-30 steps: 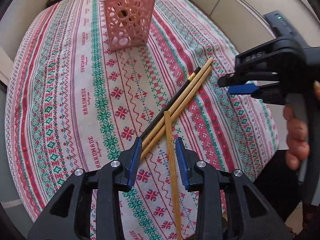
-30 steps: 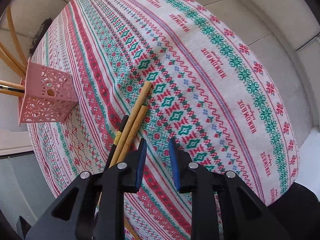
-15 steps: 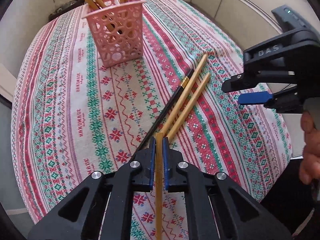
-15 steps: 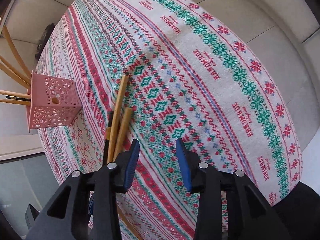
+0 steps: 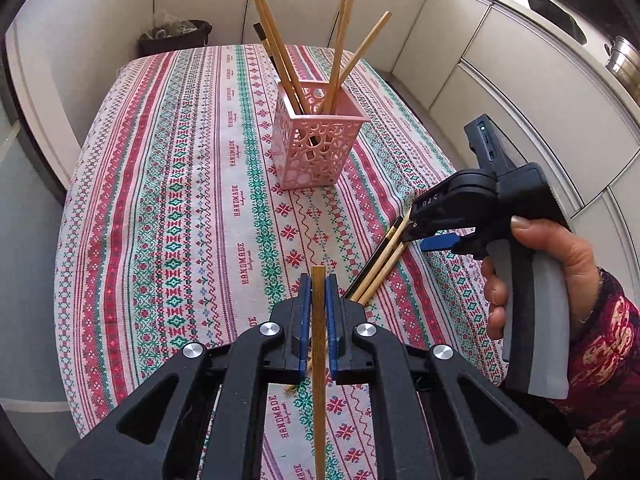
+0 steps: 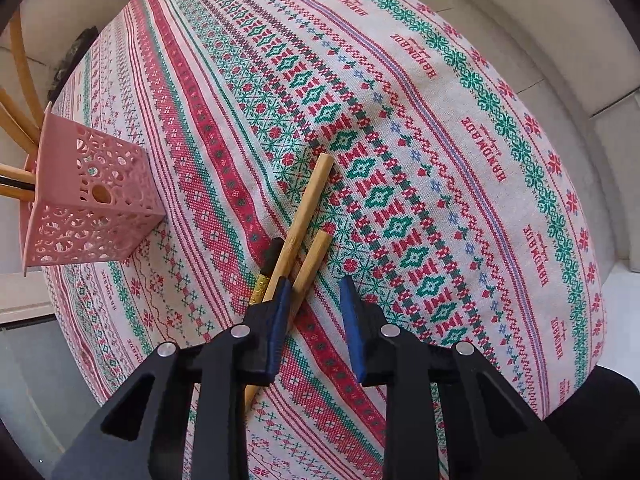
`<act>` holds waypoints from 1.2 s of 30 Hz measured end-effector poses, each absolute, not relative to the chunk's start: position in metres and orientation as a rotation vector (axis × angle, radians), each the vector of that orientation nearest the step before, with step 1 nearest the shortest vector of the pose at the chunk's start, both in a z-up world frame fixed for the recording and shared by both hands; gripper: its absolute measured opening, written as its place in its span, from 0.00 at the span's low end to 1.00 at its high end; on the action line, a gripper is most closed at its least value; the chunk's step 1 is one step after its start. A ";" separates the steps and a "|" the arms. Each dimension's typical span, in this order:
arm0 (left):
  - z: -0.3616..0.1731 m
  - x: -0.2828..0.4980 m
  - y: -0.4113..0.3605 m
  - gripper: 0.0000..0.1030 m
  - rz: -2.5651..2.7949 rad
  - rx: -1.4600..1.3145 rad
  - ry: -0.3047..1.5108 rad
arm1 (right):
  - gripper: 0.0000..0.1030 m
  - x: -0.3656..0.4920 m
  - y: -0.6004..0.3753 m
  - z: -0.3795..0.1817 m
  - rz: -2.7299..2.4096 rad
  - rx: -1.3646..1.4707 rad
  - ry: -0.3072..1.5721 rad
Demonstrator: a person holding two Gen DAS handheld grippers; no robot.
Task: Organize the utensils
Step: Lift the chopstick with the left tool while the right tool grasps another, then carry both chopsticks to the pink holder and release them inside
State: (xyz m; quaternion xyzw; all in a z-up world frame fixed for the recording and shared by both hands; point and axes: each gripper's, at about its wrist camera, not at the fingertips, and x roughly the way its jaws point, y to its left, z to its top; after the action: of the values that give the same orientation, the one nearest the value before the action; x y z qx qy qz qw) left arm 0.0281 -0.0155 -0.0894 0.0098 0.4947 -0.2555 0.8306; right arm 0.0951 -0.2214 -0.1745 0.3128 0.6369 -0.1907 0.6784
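Note:
My left gripper (image 5: 319, 284) is shut on a wooden chopstick (image 5: 319, 360) and holds it above the tablecloth. A pink perforated holder (image 5: 316, 148) stands ahead in the middle of the table with several chopsticks in it; it also shows at the left of the right wrist view (image 6: 88, 200). My right gripper (image 6: 316, 292) is open, low over the thick ends of two wooden chopsticks (image 6: 308, 204) and one black chopstick (image 6: 268, 264) lying on the cloth. In the left wrist view the right gripper (image 5: 424, 236) sits over that same bundle (image 5: 380, 264).
The table carries a red, green and white patterned cloth (image 5: 180, 200). A dark bin (image 5: 172, 36) stands behind the table's far edge. White cabinets (image 5: 520, 80) run along the right, with pans on the counter above.
My left gripper closed on the single chopstick and lifted it, tilting up to face the holder. My right gripper opened wider and came down over the chopstick bundle.

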 end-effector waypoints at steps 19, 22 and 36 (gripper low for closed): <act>-0.065 0.029 0.019 0.06 -0.577 -0.138 0.953 | 0.08 0.063 -0.199 -0.149 -0.212 0.700 1.131; -0.057 0.025 0.025 0.06 -0.590 -0.174 0.894 | 0.08 0.030 -0.196 -0.113 -0.105 0.592 0.948; -0.021 -0.027 -0.003 0.06 -0.544 -0.116 0.540 | 0.07 -0.097 -0.186 -0.005 0.034 0.220 0.459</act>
State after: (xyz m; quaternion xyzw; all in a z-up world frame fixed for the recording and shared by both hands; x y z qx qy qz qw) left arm -0.0272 -0.0027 -0.0215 -0.0565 0.2634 -0.2652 0.9258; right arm -0.0966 -0.1862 -0.0045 0.1087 0.2271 0.0168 0.9676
